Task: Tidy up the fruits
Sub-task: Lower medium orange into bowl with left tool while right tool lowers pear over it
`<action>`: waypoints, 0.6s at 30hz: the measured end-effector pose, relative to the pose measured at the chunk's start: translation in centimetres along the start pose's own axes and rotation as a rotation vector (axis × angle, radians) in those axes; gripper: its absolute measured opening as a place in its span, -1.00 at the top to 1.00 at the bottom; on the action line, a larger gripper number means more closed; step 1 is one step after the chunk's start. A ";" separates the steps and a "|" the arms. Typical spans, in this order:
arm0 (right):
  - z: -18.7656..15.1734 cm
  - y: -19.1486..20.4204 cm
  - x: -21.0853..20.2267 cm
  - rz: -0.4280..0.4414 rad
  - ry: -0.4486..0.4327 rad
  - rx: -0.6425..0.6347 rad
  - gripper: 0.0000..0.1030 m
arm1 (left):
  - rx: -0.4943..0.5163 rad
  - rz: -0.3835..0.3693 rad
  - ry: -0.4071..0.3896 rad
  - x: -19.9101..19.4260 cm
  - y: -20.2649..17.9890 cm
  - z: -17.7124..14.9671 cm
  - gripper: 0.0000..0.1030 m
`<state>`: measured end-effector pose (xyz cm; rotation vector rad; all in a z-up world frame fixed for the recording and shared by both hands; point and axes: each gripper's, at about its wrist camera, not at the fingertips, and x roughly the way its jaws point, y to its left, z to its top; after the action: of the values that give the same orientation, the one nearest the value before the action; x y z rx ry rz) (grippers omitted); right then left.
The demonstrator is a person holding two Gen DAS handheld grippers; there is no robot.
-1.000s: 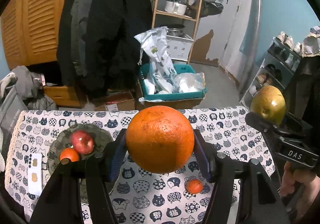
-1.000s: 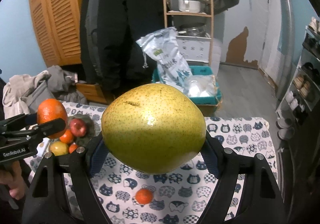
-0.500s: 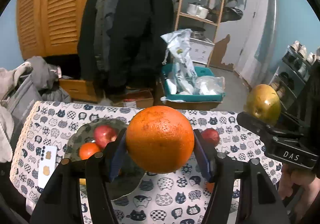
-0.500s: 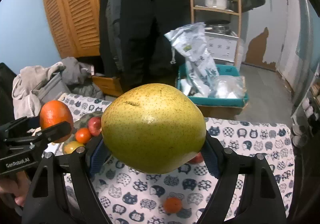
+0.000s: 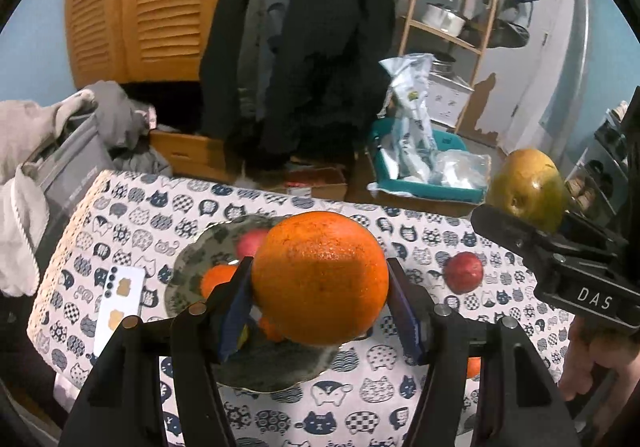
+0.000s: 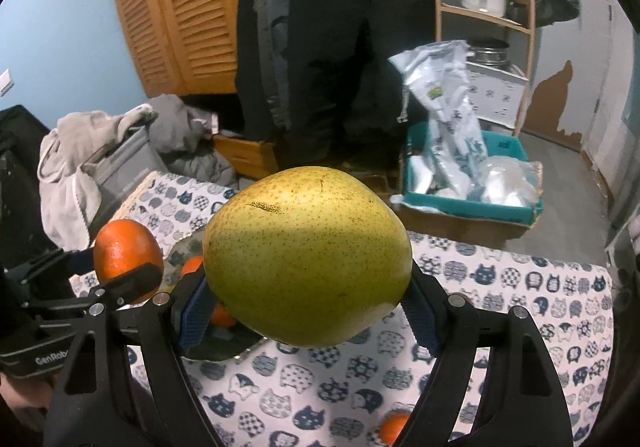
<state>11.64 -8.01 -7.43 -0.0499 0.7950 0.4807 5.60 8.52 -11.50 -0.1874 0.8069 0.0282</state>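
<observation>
We note plate [image 5: 192, 259] left of centre on counter [image 5: 132, 207], directly below and ahead of left tongs [image 5: 320, 283]. Left tongs clamped on orange [image 5: 320, 275], pitched downward. Left nearer plate, we judge. Red apple [image 5: 464, 272] loose on counter further right. Right tongs [image 6: 308, 263] spread wide, gripping pear [image 6: 308, 255], angled down.

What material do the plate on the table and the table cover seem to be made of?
Plate: probably glazed ceramic; its scalloped rim shines and its surface is mottled grey-green. Table cover: likely printed cloth or vinyl, matte, with a repeating pattern of cat faces; which one is unclear.
</observation>
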 end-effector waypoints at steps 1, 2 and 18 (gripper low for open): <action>0.1 0.3 0.3 0.004 0.004 -0.003 -0.56 | -0.005 0.006 0.003 0.1 0.4 -0.1 -0.25; 0.2 0.8 0.8 0.010 0.010 -0.008 -0.56 | -0.009 0.013 0.008 0.3 0.9 -0.2 -0.25; -1.1 4.6 8.2 0.068 0.132 -0.028 -0.56 | -0.072 0.031 0.194 6.5 5.1 -4.5 -0.25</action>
<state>13.83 -0.90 -13.28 -0.0811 0.9220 0.5573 6.40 12.43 -20.06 -0.2483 1.0035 0.0693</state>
